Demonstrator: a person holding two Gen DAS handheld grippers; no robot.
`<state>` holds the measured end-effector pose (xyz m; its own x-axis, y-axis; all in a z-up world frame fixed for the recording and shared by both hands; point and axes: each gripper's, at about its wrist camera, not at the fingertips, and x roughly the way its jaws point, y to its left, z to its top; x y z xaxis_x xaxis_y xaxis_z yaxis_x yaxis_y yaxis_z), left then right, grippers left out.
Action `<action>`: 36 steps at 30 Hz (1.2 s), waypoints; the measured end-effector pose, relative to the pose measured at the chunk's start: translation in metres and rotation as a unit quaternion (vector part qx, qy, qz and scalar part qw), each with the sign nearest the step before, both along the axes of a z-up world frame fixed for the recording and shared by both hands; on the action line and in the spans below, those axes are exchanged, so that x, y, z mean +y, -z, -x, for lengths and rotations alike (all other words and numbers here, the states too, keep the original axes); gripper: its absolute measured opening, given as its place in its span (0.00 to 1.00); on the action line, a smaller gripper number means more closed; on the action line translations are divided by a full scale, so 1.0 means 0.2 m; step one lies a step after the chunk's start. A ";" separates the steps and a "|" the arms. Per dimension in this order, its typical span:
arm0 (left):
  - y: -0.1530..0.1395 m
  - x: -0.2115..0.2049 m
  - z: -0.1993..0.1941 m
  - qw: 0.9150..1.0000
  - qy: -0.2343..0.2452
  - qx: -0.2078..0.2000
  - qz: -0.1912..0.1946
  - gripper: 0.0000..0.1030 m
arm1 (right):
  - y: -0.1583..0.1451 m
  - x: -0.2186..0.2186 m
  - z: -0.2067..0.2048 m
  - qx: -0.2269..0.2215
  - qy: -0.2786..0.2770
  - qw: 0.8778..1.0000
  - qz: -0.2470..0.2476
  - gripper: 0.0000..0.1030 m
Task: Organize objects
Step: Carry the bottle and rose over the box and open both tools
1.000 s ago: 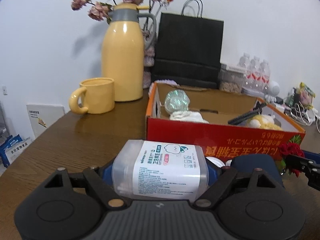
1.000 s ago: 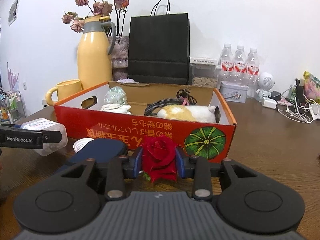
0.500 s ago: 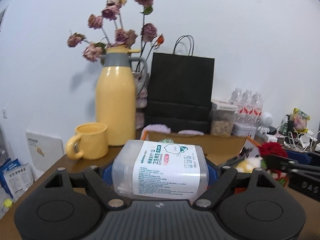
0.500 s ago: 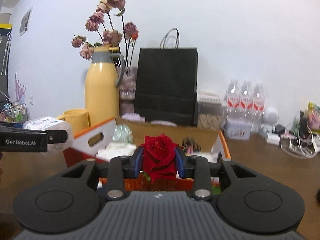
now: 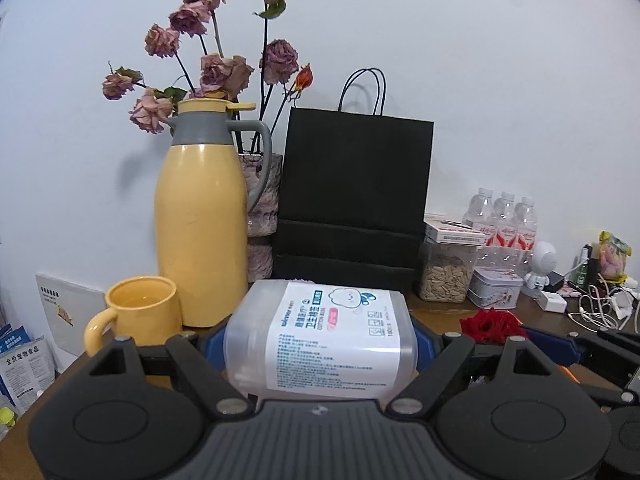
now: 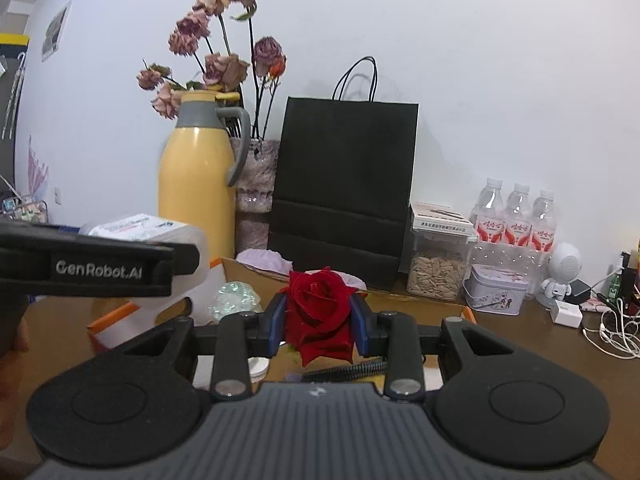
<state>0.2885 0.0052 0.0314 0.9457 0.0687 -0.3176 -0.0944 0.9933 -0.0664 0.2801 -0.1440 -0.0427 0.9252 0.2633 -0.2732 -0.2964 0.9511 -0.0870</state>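
Left wrist view: left gripper [image 5: 320, 340] clamped across a clear plastic cotton-swab box [image 5: 320, 340] with a white printed label, blue pads pressed on both short ends. Box held clear of the wooden table [image 5: 448, 314], level, label up. Behind it: yellow mug [image 5: 138, 316] just beside a tall yellow thermos jug [image 5: 202, 232]; dried pink roses [image 5: 224, 68] in a vase behind the jug; black paper bag [image 5: 354, 200] against the wall. Right of the bag, a clear jar of seeds [image 5: 446, 280], a small tin [image 5: 496, 288], three water bottles [image 5: 504, 220], tangled white cables [image 5: 604, 308].

Right wrist view: right gripper [image 6: 319, 316] closed on a red rose [image 6: 319, 312], bloom facing up between the blue pads, held above an open cardboard box [image 6: 120, 320] with orange edges. Inside the box, a crumpled iridescent ball [image 6: 236, 296], a black coiled item [image 6: 348, 370], and a white round lid [image 6: 258, 366] partly hidden by the gripper. Left gripper's black finger enters from the left, the swab box behind it, above the cardboard box's left end.
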 end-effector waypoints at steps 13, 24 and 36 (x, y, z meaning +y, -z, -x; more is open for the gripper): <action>0.09 0.00 -0.28 1.000 0.016 0.025 -0.008 0.81 | 0.08 0.01 -0.25 0.031 0.005 0.999 0.009 0.35; 0.11 0.05 -0.30 0.999 0.019 0.020 0.016 1.00 | 0.09 -0.03 -0.26 0.039 0.015 0.999 -0.001 1.00; 0.10 0.05 -0.22 1.000 0.013 0.005 0.016 1.00 | 0.06 -0.06 -0.19 0.029 0.023 0.999 -0.001 1.00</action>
<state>0.3333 0.0152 0.0104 0.9437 0.0343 -0.3291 -0.0702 0.9927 -0.0979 0.3174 -0.1557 -0.0545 0.9187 0.2212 -0.3272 -0.2569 0.9639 -0.0696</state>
